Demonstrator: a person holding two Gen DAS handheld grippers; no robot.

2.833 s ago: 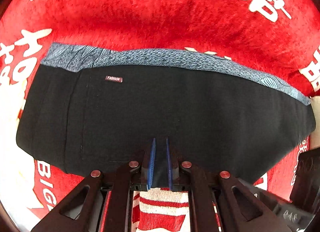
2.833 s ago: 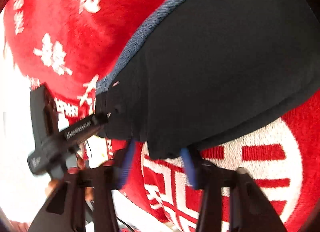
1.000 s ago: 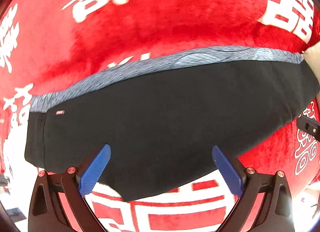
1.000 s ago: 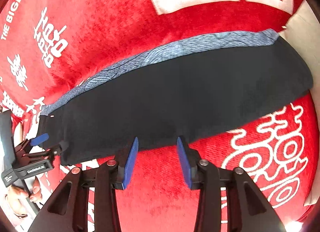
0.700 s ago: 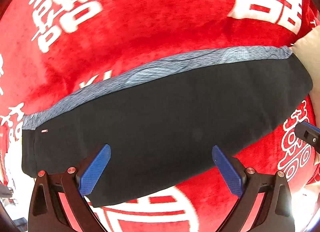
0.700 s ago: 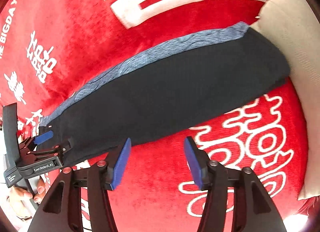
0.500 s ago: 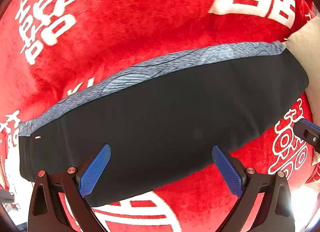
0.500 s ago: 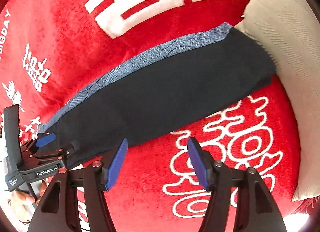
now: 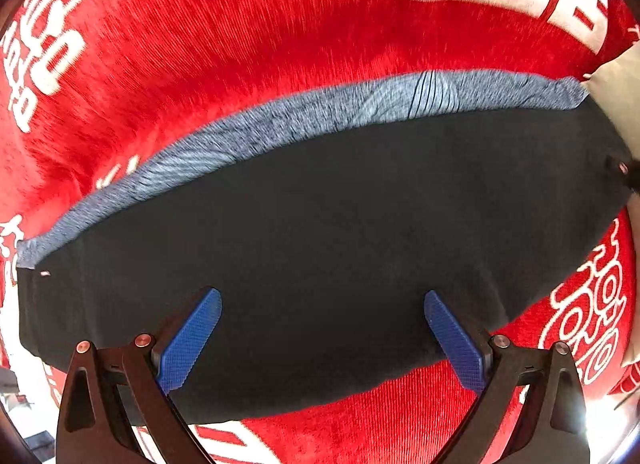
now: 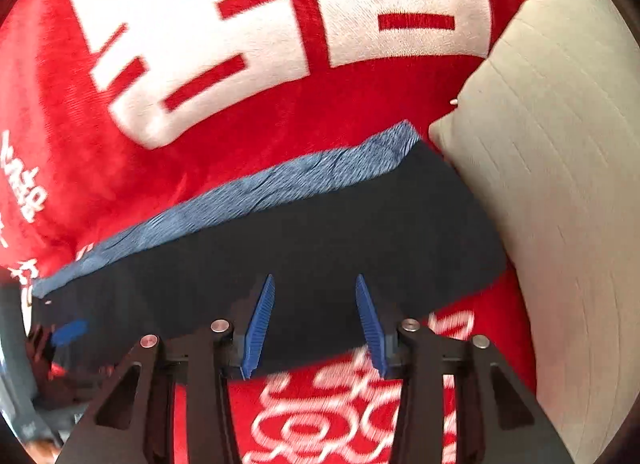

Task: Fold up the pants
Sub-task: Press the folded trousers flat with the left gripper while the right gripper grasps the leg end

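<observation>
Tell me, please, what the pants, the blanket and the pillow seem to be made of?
Pants: matte black knit, likely cotton jersey, with a heathered blue band.
Blanket: red plush fleece, its nap showing.
Pillow: beige woven cloth, faintly ribbed.

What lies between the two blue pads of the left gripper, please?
In the left wrist view, the left gripper stands wide open over the pants; only their black fabric shows between its pads, none of it pinched.
</observation>
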